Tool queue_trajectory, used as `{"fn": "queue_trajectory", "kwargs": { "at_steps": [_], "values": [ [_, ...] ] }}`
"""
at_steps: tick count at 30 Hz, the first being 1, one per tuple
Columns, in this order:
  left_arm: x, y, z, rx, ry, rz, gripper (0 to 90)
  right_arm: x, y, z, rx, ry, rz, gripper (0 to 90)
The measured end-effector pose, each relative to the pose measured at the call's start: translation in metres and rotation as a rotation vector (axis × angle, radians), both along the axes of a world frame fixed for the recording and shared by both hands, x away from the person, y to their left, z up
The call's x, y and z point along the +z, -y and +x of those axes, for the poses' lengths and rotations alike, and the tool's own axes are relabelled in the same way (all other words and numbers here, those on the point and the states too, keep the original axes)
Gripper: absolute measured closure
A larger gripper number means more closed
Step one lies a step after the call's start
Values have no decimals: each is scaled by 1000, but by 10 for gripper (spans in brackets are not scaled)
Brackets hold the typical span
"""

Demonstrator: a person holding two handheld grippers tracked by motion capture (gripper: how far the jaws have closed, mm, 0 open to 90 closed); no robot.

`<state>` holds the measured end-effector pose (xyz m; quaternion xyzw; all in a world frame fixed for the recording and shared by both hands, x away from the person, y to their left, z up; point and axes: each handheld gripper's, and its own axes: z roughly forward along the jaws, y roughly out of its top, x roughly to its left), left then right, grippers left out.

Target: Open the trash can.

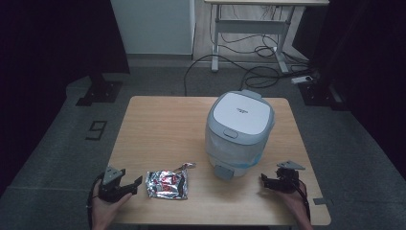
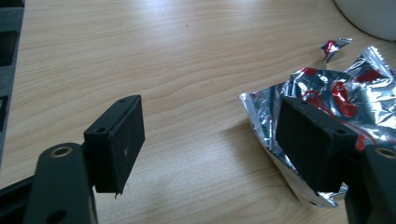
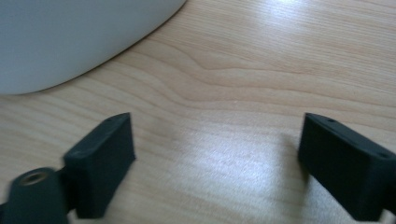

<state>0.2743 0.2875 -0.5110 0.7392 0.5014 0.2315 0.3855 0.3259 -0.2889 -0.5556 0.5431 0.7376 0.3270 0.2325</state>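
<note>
A crumpled silver and red foil wrapper (image 1: 166,184) lies on the wooden table (image 1: 158,124) near its front edge. A small torn-off scrap (image 1: 187,166) sits just beyond it. My left gripper (image 1: 128,186) rests to the wrapper's left, open and holding nothing. In the left gripper view the wrapper (image 2: 341,100) lies behind the right jaw, and the gripper (image 2: 210,144) has bare table between its jaws. A white and grey lidded bin (image 1: 238,132) stands right of centre. My right gripper (image 1: 265,180) is open, low beside the bin's front right. The bin's wall (image 3: 70,37) fills the upper left of the right gripper view.
A grey pedal (image 1: 222,171) juts from the bin's base toward the front edge. Beyond the table are a grey floor, a desk frame (image 1: 249,28) with trailing cables (image 1: 258,72), and dark stands at both sides.
</note>
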Motion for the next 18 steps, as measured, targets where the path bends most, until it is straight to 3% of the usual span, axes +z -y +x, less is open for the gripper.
{"fn": "queue_trajectory", "kwargs": {
  "at_steps": [3, 6, 11, 15, 16, 18],
  "values": [
    [-1, -1, 1, 3, -4, 2, 246, 2, 0, -3, 19, -2, 15, 134],
    [-4, -2, 2, 5, -12, 10, 251, 6, -2, -8, 40, 24, 3, 139],
    [-4, -2, 1, 5, -6, 34, 254, 16, 3, -17, 58, 75, 49, 197],
    [-3, -2, 1, 4, -2, 30, 256, 23, 6, -26, 80, 124, 72, 286],
    [-4, -2, 2, 3, -4, 34, 257, 26, 7, -30, 85, 141, 74, 363],
    [-4, -1, 3, 3, -4, 36, 257, 28, 9, -32, 100, 151, 76, 427]
  ]
}}
